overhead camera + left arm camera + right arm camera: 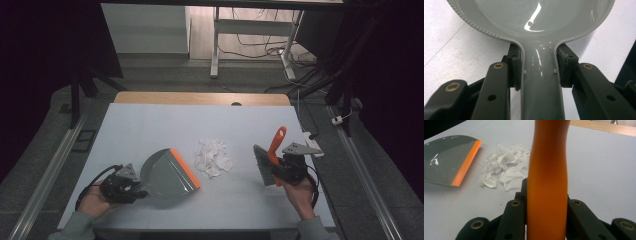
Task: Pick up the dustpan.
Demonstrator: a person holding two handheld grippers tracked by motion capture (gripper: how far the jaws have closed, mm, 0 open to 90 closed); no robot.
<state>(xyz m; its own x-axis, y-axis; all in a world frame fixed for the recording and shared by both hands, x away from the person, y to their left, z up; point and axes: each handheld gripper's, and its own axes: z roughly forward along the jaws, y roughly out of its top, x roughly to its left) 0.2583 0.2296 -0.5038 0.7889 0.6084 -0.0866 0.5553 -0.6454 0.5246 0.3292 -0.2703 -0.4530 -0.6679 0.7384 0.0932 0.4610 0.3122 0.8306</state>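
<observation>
Materials I see: dustpan (536, 17), glossy grey plastic with a beaded rim and a smooth orange lip (466, 163). Brush handle (547, 177), smooth orange plastic, satin sheen. Scraps (212, 156), crumpled white paper. Table (150, 125), matt pale sheet over a wood edge (200, 98). My jaws, matt black plastic with brass-coloured pins.

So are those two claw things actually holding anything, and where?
Yes. The left gripper clamps the grey dustpan by its handle neck; the right gripper clamps the brush by its orange handle.
</observation>
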